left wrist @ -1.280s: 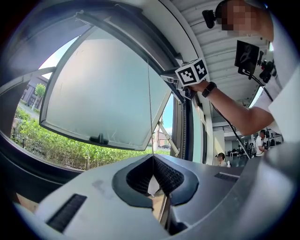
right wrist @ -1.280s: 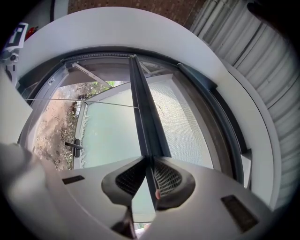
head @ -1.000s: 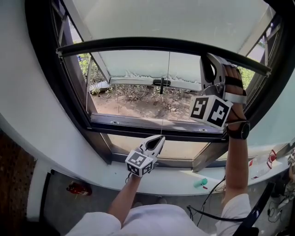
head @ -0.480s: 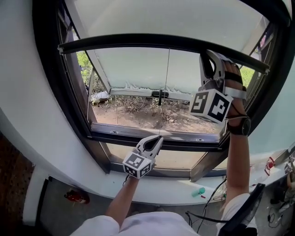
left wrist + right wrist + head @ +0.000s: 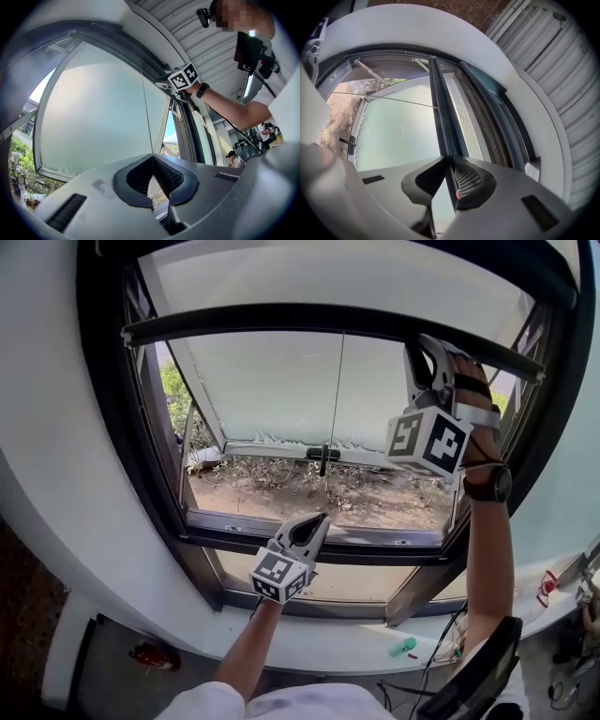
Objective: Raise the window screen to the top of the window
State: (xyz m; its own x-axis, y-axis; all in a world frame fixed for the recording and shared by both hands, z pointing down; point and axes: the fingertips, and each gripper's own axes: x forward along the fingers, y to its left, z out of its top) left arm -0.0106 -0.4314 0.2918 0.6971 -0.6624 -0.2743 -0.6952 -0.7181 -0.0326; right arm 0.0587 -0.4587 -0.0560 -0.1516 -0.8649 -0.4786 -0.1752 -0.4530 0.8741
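The window screen's dark bottom bar (image 5: pixel 281 320) runs across the upper part of the window opening in the head view. My right gripper (image 5: pixel 427 357) is raised at the bar's right end and is shut on it. In the right gripper view the bar (image 5: pixel 440 112) passes straight between the jaws of my right gripper (image 5: pixel 447 159), with grey mesh (image 5: pixel 464 122) beside it. My left gripper (image 5: pixel 319 519) hangs lower, in front of the bottom frame, shut and holding nothing. In the left gripper view the left gripper's (image 5: pixel 152 157) tips meet, and the right gripper's marker cube (image 5: pixel 183 77) shows above.
Behind the bar a frosted pane (image 5: pixel 281 390) stands swung outward, with a dark handle (image 5: pixel 322 456) at its lower edge. Soil and plants (image 5: pixel 319 488) lie outside. A thick dark window frame (image 5: pixel 122 456) surrounds the opening. A small green object (image 5: pixel 405 646) rests on the white sill (image 5: pixel 309 629).
Both grippers have moved up. The bar has risen with the right gripper, so more open window shows beneath it. The left gripper stayed shut and empty.
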